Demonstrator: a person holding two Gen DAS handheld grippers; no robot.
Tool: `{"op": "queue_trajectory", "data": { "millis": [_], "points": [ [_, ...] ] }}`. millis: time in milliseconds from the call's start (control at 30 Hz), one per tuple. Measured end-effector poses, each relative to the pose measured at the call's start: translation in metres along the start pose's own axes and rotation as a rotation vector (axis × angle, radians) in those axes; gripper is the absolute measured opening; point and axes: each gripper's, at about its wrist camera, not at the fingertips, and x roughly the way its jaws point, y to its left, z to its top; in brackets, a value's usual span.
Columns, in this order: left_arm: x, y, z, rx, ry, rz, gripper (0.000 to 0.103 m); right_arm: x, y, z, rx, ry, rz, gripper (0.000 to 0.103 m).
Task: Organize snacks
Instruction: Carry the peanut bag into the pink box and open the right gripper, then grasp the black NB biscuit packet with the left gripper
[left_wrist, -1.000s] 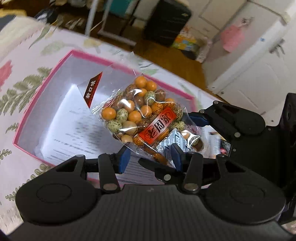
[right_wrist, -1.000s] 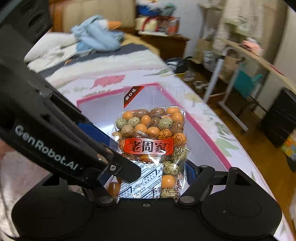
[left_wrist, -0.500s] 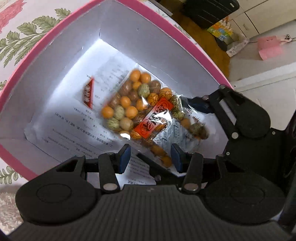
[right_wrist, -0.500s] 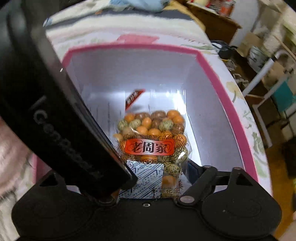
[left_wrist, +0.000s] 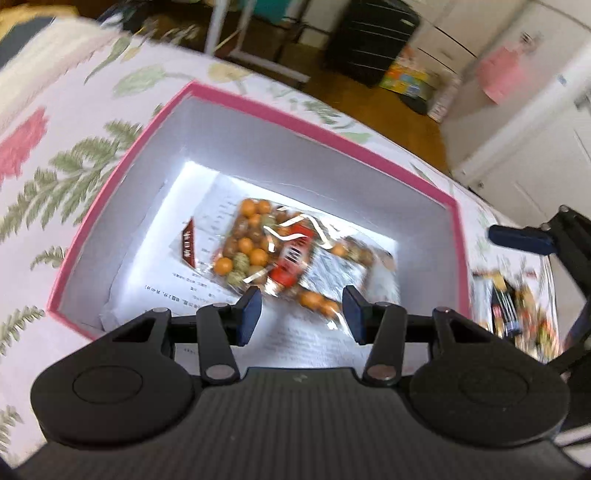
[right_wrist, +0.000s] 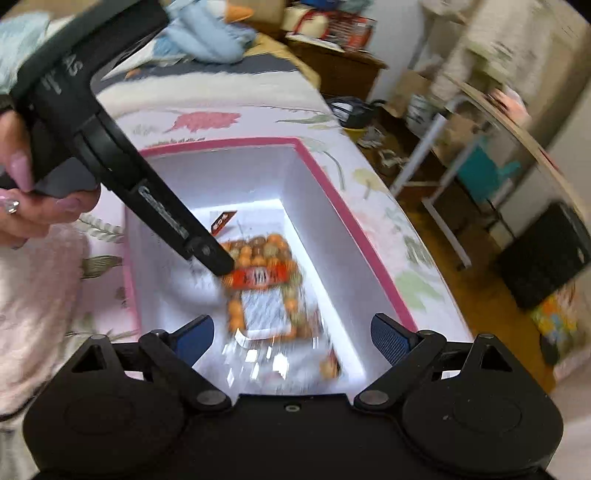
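Note:
A clear bag of orange, green and brown coated nuts with a red label (left_wrist: 280, 254) lies flat on printed paper on the floor of the pink-rimmed white box (left_wrist: 317, 129). It also shows in the right wrist view (right_wrist: 266, 288), inside the same box (right_wrist: 332, 199). My left gripper (left_wrist: 301, 314) is open and empty above the box's near side. My right gripper (right_wrist: 291, 336) is wide open and empty above the bag. The right gripper's fingers (left_wrist: 521, 236) show at the right edge of the left wrist view.
The box sits on a floral bedspread (left_wrist: 55, 155). Another snack packet (left_wrist: 517, 310) lies on the bed right of the box. A black case (left_wrist: 373, 40) and white cabinets (left_wrist: 535, 129) stand beyond the bed. The left gripper's body (right_wrist: 110, 147) crosses the right wrist view.
My right gripper opened and let go of the nut bag, which now lies in the box. Both grippers have risen and pulled back; the left one has opened wider.

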Motion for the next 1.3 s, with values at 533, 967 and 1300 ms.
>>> {"op": "queue_trajectory", "data": {
  "millis": [533,967,1300],
  "points": [
    [-0.086,-0.157,-0.042,0.395,0.019,-0.145,0.046,-0.148,-0.07,-0.101,0.554,0.041,-0.04,0.094],
    [-0.01,-0.249,-0.047,0.44,-0.034,-0.139,0.044,-0.119,-0.126,-0.161,0.579,0.178,-0.104,0.085],
    [0.089,-0.258,-0.047,0.292,0.007,-0.218,0.04,-0.036,-0.183,-0.235,0.968,0.069,0.091,0.058]
  ]
}}
